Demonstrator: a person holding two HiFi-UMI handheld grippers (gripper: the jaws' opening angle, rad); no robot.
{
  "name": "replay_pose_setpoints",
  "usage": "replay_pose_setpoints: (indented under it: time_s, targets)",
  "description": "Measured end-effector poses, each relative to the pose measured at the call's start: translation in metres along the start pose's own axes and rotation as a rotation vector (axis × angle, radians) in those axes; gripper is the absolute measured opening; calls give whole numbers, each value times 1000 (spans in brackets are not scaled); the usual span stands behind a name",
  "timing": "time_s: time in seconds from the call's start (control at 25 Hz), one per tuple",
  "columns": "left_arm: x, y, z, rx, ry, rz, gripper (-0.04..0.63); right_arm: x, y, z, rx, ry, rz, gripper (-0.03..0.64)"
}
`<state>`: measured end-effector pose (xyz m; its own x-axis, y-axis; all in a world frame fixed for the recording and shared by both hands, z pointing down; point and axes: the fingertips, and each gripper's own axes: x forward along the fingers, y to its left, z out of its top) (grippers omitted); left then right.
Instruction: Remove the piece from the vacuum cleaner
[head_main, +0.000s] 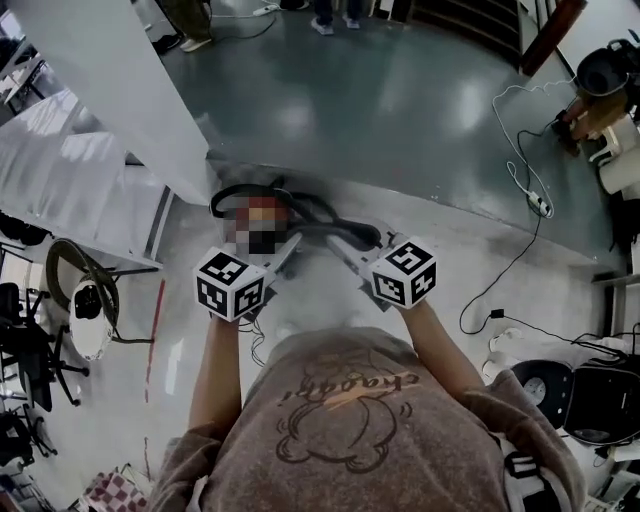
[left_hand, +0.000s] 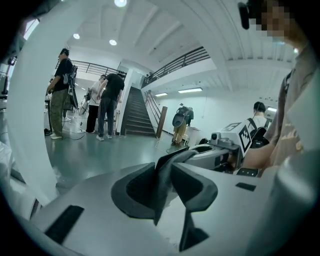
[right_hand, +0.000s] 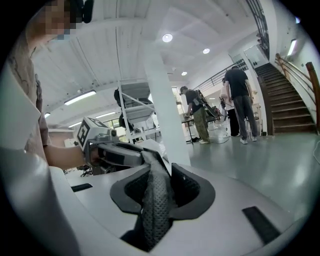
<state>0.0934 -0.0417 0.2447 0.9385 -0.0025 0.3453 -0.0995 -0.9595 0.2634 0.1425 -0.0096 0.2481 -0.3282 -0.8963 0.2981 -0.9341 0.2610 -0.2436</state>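
Note:
Both grippers are raised in front of my chest, facing each other. A dark grey mesh piece (left_hand: 165, 172) stands pinched between the pads of my left gripper (left_hand: 162, 176). The same perforated piece (right_hand: 156, 200) is gripped by my right gripper (right_hand: 160, 186). In the head view the left gripper (head_main: 283, 256) and right gripper (head_main: 345, 252) hang above the vacuum cleaner (head_main: 262, 207), which lies on the floor with its black hose (head_main: 322, 208). The vacuum's body is partly hidden by a mosaic patch.
A white pillar (head_main: 110, 90) rises at the left. A white cable and power strip (head_main: 535, 200) trail at the right, near several appliances (head_main: 590, 400). A chair (head_main: 30, 340) stands at the left. People (left_hand: 107, 102) stand by a staircase (left_hand: 135, 112).

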Motion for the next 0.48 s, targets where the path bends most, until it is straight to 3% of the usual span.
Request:
replay_pose_setpoints:
  time_s: [0.48]
  targets:
    - [3,-26,-30,-15,-73,53,101,-23,7,-32,-20,5,1,81]
